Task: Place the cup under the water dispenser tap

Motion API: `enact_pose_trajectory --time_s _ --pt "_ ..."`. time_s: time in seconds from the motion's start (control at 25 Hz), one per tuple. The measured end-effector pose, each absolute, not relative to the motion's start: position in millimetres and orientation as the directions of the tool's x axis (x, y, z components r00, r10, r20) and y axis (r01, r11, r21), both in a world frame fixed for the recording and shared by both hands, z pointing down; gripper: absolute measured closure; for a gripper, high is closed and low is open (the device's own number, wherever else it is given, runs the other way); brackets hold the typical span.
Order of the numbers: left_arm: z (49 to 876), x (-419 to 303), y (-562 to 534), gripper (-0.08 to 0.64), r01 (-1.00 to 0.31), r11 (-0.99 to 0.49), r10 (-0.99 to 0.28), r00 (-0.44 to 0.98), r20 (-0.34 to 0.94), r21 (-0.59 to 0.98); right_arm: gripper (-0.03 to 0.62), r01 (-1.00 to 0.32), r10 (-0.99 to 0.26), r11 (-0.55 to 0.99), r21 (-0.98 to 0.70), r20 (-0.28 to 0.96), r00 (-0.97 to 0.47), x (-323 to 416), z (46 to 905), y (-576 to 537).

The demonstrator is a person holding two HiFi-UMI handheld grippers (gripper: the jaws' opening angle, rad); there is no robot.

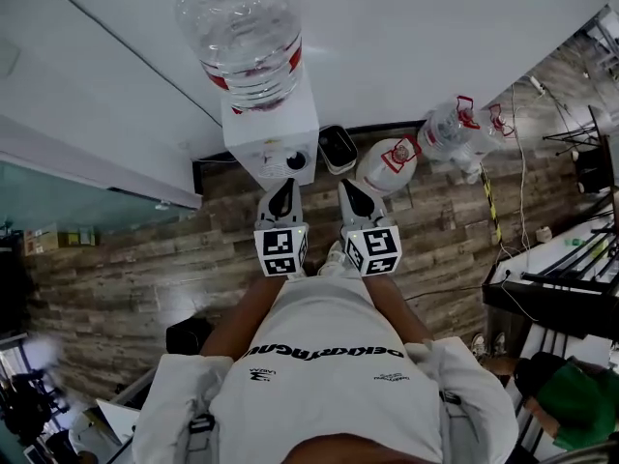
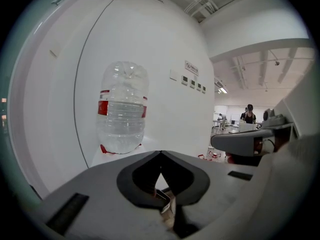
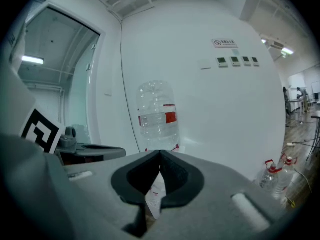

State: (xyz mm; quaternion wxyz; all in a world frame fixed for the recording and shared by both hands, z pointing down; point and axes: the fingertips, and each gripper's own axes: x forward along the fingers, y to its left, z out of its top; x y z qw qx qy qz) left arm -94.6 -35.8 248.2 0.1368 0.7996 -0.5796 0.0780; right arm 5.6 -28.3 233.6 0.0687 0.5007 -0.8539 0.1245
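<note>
Cup I cannot pick out for sure: the only candidate is a dark round shape (image 1: 295, 160) on the front of the water dispenser (image 1: 274, 133), just ahead of my left gripper (image 1: 283, 191). That dispenser is a white, boxy cabinet against the white wall (image 1: 435, 27). It carries one upturned clear plastic bottle (image 1: 247, 29), ribbed, with a red label band and what looks like water inside. Both my tools are clenched on nothing. The left gripper's dark padded jaws meet at their tips, and so do those of my right gripper (image 1: 354, 196), held alongside it. Beside the dispenser stands one small dark-rimmed bin (image 1: 337, 149). Past it are a whitish jug (image 1: 387, 165) and a clear jug (image 1: 453, 129), both red-labelled, on the wood-plank floor (image 1: 145, 259).
</note>
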Motion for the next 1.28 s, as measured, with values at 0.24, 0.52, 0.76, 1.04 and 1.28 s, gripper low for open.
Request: enact_pose_trajectory --time_s 0.24,0.52,0.76,1.04,1.28 --pt "237.7 -93.7 -27.6 0.561 -0.948 -0.296 -0.909 0.316 0.272 0.113 0.594 -0.869 -0.841 0.473 -0.144 0.219 -0.494 6.1 219.8 -30.8" --pt "232.3 -95.2 -29.3 0.561 -0.950 -0.294 -0.915 0.311 0.257 0.105 0.594 -0.865 -0.840 0.480 -0.146 0.207 -0.501 4.2 219.5 -33.7" --pt "228.4 -93.4 -30.4 0.562 -0.949 -0.293 -0.918 0.312 0.244 0.113 0.594 -0.868 -0.845 0.476 -0.143 0.199 -0.496 8.3 214.8 -35.4" --pt "227.4 -85.4 -30.4 0.561 -0.944 -0.311 -0.914 0.329 0.237 0.111 0.594 -0.867 -0.842 0.476 -0.150 0.206 -0.498 11.2 218.1 -35.3" --pt "229.2 -81.6 -35.1 0.561 -0.942 -0.320 -0.913 0.336 0.233 0.103 0.594 -0.865 -0.840 0.478 -0.155 0.207 -0.501 14.1 220.7 -41.2"
